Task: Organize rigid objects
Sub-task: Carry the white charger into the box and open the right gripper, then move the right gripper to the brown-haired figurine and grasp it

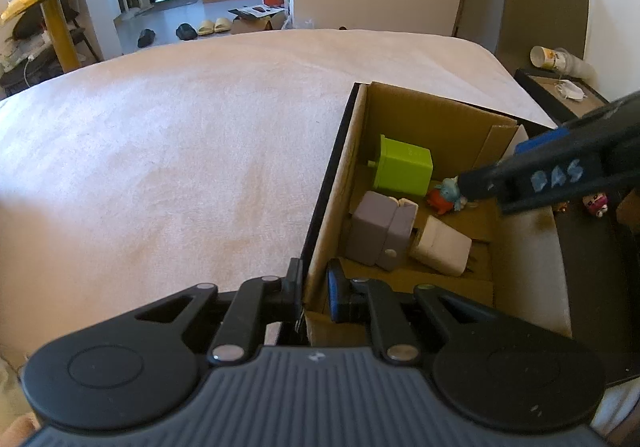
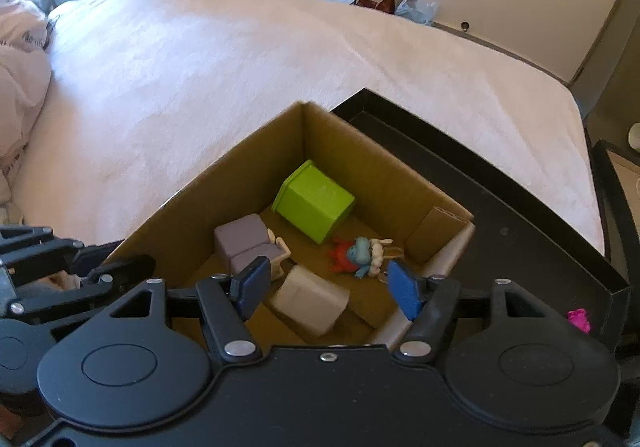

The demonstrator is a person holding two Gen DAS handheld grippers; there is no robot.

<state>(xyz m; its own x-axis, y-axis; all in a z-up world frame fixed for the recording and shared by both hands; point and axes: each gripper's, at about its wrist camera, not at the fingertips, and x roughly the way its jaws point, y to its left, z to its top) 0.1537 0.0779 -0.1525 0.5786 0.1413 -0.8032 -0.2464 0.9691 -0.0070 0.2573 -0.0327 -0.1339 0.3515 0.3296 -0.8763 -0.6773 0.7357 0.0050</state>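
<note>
1. We see a cardboard box resting on a bed, near the bed's right edge, with a black tray just beside it.
2. Our left gripper sits at the near corner of the box; its jaws straddle the box wall, one outside and one inside, and they are clamped on that wall.
3. Our right gripper hangs over the box with its blue-padded jaws wide apart and nothing between them.
4. In the left wrist view, the right gripper reaches in from the right, and its tip sits just beside a small toy figure.
5. Inside the box, a green block lies tilted on its side toward the far wall.
6. A grey block lies near the left wall of the box, with a small cream piece touching it.
7. A white block lies tilted near the near wall, just beside the grey block.
8. The toy figure, red and blue, lies on the box floor between the green block and the right wall.
9. A small pink toy lies on the black tray, well apart from the box.
</note>
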